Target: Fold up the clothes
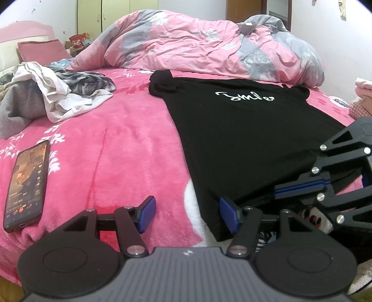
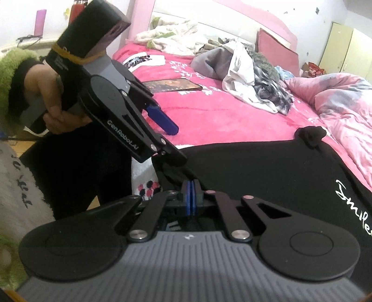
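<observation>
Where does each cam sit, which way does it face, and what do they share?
Left wrist: on the left tool, jaws open at the black tee's near hem corner; looks up the bed to the duvet; right tool at right.
Right wrist: on the right tool, shut at the hem; looks across to the headboard; left tool, hand, green sleeve at left.
Shared: tee, phone, clothes pile, duvet.

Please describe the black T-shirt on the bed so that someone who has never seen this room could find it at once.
Look at the bed with the bright pink blanket. The black T-shirt lies spread flat on it, in front of the heaped pink and grey quilt. Unlike the crumpled clothes pile beside it, it is smooth, plain black, with white handwritten lettering.
</observation>
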A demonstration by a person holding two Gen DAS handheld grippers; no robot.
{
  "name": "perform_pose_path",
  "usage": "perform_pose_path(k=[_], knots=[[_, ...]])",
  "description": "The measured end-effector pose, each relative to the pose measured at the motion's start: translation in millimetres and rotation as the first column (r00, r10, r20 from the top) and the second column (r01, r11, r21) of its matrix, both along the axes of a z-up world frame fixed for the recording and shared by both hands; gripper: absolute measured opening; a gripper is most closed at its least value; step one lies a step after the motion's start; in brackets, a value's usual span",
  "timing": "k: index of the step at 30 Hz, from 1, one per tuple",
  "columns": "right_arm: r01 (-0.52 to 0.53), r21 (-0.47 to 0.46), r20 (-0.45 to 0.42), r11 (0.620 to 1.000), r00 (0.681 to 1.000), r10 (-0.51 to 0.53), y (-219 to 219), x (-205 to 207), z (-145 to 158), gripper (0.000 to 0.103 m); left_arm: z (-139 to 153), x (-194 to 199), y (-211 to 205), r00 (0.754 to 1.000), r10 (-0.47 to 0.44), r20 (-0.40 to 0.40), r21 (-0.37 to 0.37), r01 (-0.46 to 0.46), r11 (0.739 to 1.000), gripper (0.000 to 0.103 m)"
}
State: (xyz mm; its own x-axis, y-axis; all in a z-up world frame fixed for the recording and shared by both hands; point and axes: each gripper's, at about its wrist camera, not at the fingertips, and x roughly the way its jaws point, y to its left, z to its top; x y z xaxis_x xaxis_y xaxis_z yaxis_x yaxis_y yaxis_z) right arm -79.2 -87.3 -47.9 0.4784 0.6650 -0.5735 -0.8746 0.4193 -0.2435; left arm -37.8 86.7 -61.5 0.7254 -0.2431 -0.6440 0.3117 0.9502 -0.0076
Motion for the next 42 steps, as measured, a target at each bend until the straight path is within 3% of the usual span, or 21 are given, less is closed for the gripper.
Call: perform_pose_path(k=[4, 23, 30, 42], knots=[[0.000, -0.052, 0.017, 0.999, 1.000, 0.001, 2, -1, -6, 0.003, 0, 0, 0, 1.000, 0.000, 0.000, 0.000, 0.000, 1.000, 0.062], [-0.024, -0.091, -0.003, 0.996, 1.000, 0.024, 8, 4, -12, 0.008, -1, 1, 0, 1.000, -0.004, 0.004, 0.000, 0.004, 1.000, 0.063], [0.031, 0.020, -0.100, 0.999, 0.995, -0.029, -3, 15, -3, 0.000, 1, 1, 3, 1.000, 0.003, -0.001, -0.019, -0.003, 1.000, 0.063], [0.014, 0.019, -0.128, 1.000, 0.992, -0.011, -5, 8, -2, 0.000, 1, -1, 4, 1.000, 0.003, -0.005, -0.015, -0.003, 1.000, 0.063]])
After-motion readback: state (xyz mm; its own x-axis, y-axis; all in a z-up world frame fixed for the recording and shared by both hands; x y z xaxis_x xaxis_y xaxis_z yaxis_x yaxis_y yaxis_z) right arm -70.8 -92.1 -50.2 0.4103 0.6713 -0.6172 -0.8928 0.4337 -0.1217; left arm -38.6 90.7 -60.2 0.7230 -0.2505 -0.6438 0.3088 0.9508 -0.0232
